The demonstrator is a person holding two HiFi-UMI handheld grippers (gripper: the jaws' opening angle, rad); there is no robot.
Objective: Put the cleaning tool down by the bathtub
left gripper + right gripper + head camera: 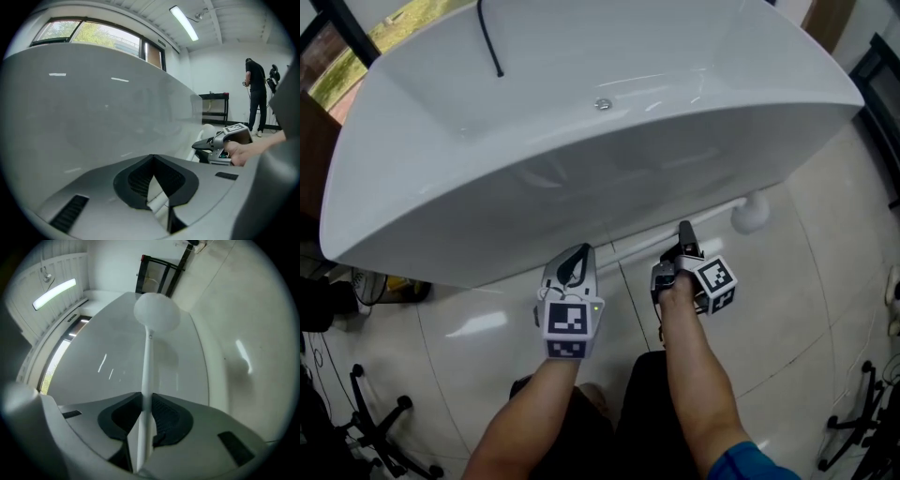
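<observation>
A white cleaning tool lies along the foot of the white bathtub (581,169), its long handle (717,217) ending in a round head (750,212) on the tiled floor. My right gripper (683,230) is shut on the handle. In the right gripper view the handle runs out between the pads to the round head (157,310), beside the tub wall (117,357). My left gripper (577,255) hovers just left of it, facing the tub wall (93,108), jaws shut with nothing between the tips (152,157). The left gripper view also catches the right gripper (202,145).
A black hose (490,37) hangs into the tub near the drain (602,104). Black wheeled stands sit on the floor at the lower left (375,412) and lower right (862,412). A person (257,98) stands far back by a black shelf (215,105).
</observation>
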